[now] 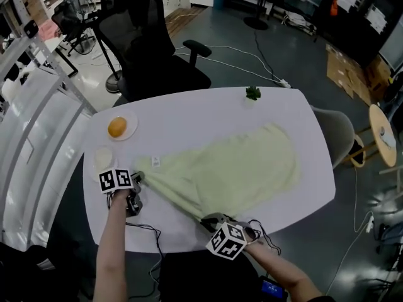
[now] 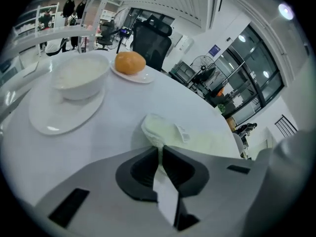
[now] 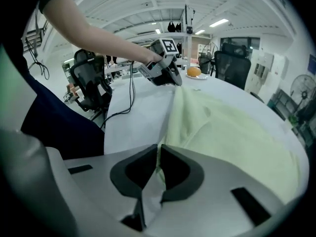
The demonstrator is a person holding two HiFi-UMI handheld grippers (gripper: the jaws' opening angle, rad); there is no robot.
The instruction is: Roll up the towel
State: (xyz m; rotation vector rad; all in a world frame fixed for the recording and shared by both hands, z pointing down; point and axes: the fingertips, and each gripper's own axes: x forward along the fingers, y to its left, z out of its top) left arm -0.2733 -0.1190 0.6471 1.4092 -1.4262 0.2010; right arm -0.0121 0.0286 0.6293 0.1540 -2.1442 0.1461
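Head view looks down on a white oval table with a smooth, matte top. Across its middle lies the towel, pale yellow-green, soft and lightly creased. It is spread flat toward the far right and raised into a folded ridge along the near edge, between the 2 grippers. The left gripper has its grey jaws pressed together on the towel's left corner, with cloth bunched just beyond the tips. The right gripper pinches the near edge the same way, fabric caught between its almost closed jaws. Each carries a cube with black-and-white square markers. Left of the towel stand a white bowl on a saucer and a plate bearing a round orange item. A small white tag sits at the gripped corner; its print is too small to read.
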